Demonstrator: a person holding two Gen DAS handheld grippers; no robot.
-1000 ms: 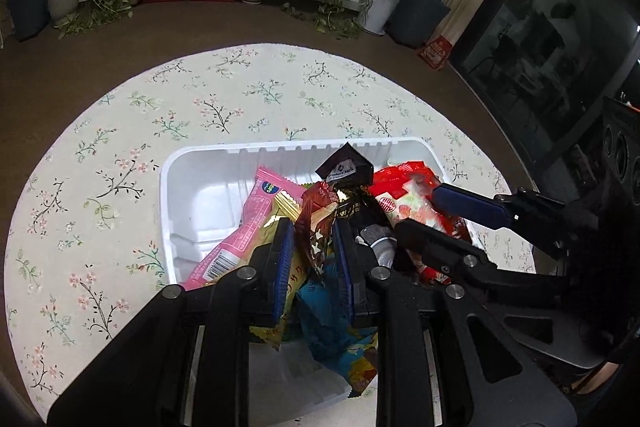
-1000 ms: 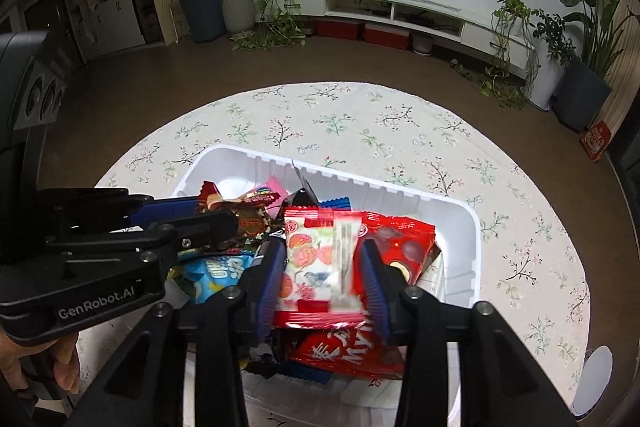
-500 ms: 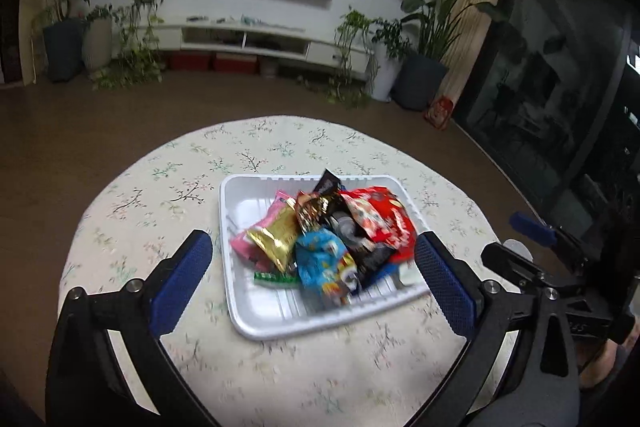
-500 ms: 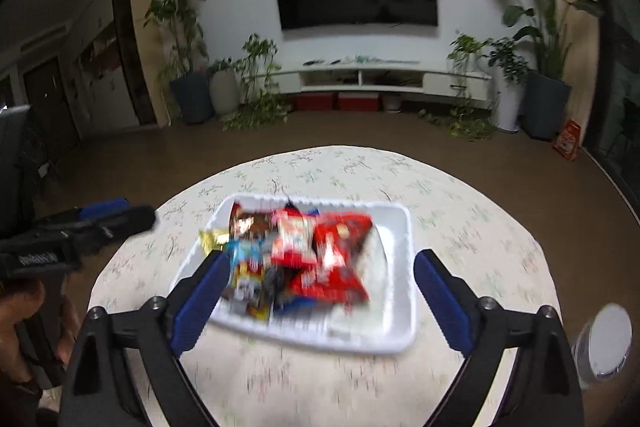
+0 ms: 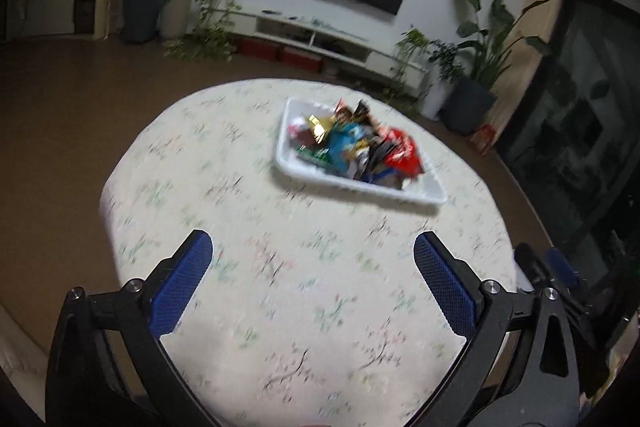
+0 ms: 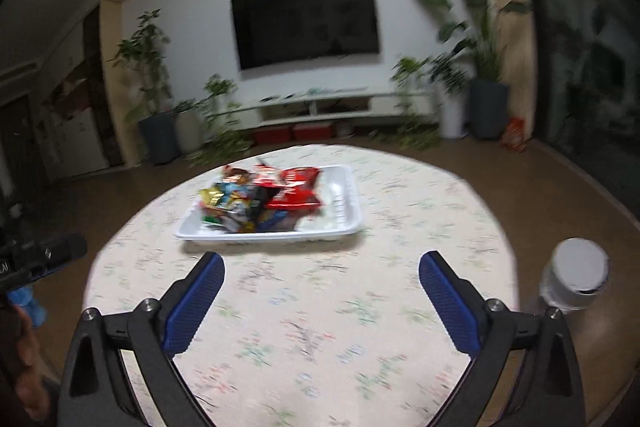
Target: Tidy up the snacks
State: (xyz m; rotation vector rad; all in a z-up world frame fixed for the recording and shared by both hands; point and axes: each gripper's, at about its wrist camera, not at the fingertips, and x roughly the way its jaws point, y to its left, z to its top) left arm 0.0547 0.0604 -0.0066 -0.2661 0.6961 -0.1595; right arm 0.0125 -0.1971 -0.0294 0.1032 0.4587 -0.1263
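A white tray [image 5: 424, 195] holds a heap of several colourful snack packets [image 5: 352, 147] on the round floral table [image 5: 240, 211]. It also shows in the right wrist view [image 6: 344, 215] with the packets [image 6: 264, 199] piled in its left part. My left gripper [image 5: 312, 255] is open and empty, held back over the table's near side. My right gripper [image 6: 320, 267] is open and empty, also well short of the tray. The right gripper's fingers [image 5: 560, 267] show at the left wrist view's right edge.
A white-lidded jar [image 6: 576, 275] stands at the table's right edge. The left gripper [image 6: 44, 255] shows at the far left of the right wrist view. Beyond the table are brown floor, potted plants [image 6: 156, 95], a TV shelf [image 6: 320, 107] and a wall TV.
Both grippers let go of snack packets in the tray, opened wide and pulled back and up from it. The tray now sits much farther away in both views.
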